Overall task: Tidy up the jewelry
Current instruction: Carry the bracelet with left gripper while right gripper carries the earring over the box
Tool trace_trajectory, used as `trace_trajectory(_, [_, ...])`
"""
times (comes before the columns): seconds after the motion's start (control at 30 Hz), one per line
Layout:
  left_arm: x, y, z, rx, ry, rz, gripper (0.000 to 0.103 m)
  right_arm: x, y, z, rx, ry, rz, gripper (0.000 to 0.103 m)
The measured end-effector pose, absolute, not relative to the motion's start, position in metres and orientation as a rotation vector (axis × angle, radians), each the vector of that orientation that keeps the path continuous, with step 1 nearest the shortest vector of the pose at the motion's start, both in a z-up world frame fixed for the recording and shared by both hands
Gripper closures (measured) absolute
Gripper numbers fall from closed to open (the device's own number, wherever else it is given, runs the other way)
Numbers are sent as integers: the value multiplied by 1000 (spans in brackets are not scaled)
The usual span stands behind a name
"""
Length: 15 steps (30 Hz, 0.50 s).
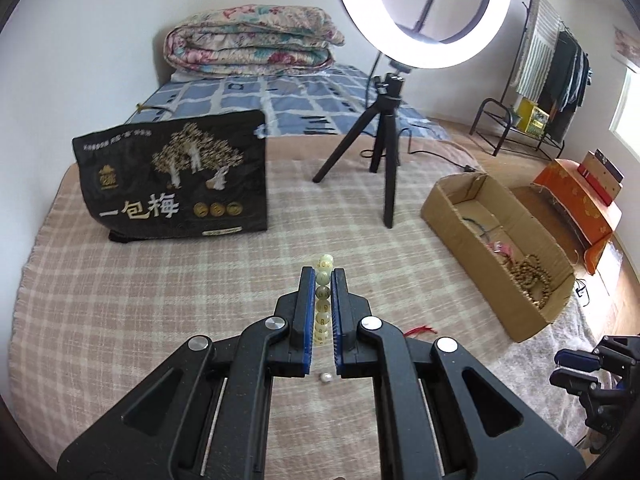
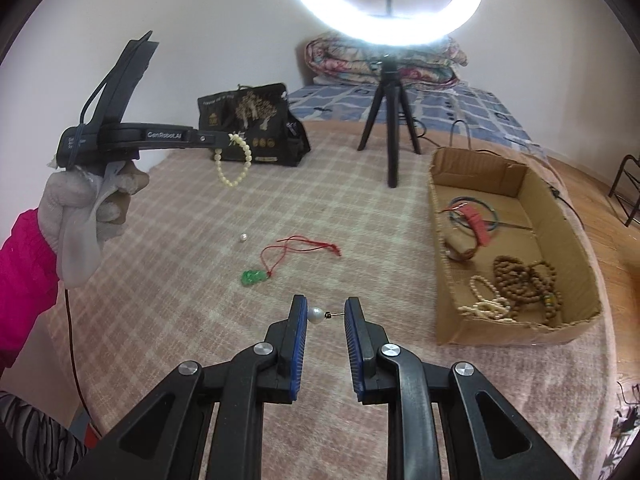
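Observation:
My left gripper [image 1: 323, 276] is shut on a pale bead bracelet [image 1: 323, 300] and holds it up above the checked cloth; in the right wrist view the bracelet [image 2: 234, 162] hangs from that gripper [image 2: 224, 139]. My right gripper [image 2: 325, 307] is shut on a pearl earring [image 2: 316, 314], pearl against the left pad, pin against the right. A second pearl [image 2: 242, 237] and a green pendant on a red cord [image 2: 253, 277] lie on the cloth. The cardboard box [image 2: 444, 280] at the right holds brown bead strings, pale bracelets and bangles.
A ring light on a black tripod [image 2: 390, 128] stands behind the middle of the cloth. A black printed bag [image 1: 176, 184] stands at the back left. A bed with a folded quilt [image 1: 252, 40] lies behind. An orange box [image 1: 580, 208] sits beyond the cardboard box.

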<state>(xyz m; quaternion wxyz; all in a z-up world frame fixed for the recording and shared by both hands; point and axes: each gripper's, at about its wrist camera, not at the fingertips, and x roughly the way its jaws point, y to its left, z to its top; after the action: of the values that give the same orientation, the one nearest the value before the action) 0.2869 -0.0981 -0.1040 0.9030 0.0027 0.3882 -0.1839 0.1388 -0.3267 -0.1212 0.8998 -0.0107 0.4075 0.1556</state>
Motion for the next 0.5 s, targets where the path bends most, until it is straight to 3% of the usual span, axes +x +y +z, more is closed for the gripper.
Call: trace_trajectory(0.5, [268,-172,-80,25,773,-505,98,139,-401,-92,19,790,201,85])
